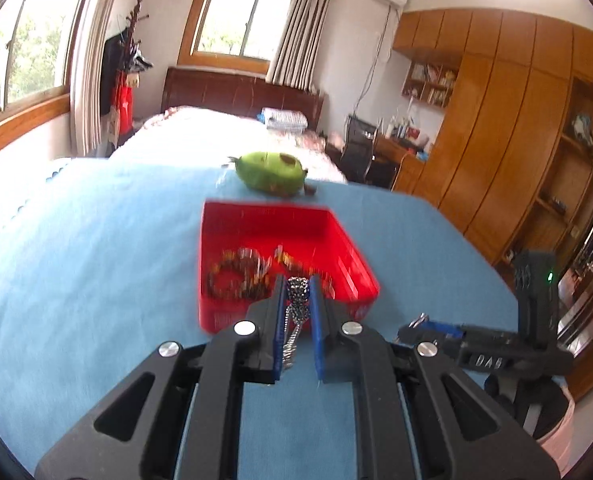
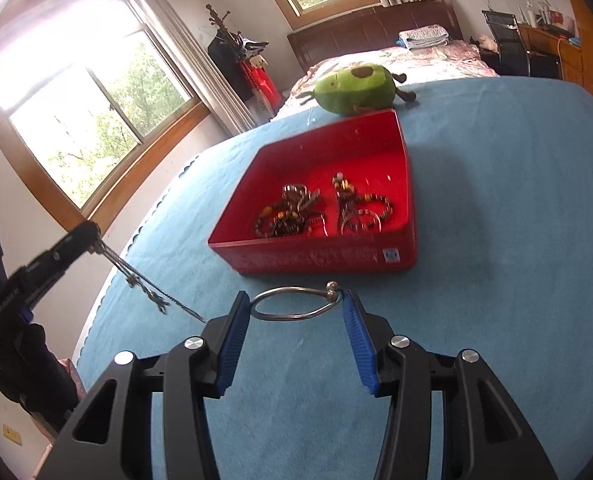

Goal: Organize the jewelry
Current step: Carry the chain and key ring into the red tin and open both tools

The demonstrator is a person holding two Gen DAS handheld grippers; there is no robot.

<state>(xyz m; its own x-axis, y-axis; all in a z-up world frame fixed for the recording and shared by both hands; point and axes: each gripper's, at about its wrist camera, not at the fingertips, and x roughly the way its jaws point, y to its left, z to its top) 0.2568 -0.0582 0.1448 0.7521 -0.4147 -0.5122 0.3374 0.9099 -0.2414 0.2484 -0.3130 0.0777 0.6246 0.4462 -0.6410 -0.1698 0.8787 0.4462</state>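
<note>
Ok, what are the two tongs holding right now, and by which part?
Left tongs pinch a silver chain near its beaded top, the rest dangling. Right tongs hold a silver ring bangle across its width, pads on opposite sides.

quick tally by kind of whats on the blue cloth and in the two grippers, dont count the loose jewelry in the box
Red box: 1
Green avocado plush toy: 1
Silver chain, held in the left gripper: 1
Silver bangle, held in the right gripper: 1
Total: 4
</note>
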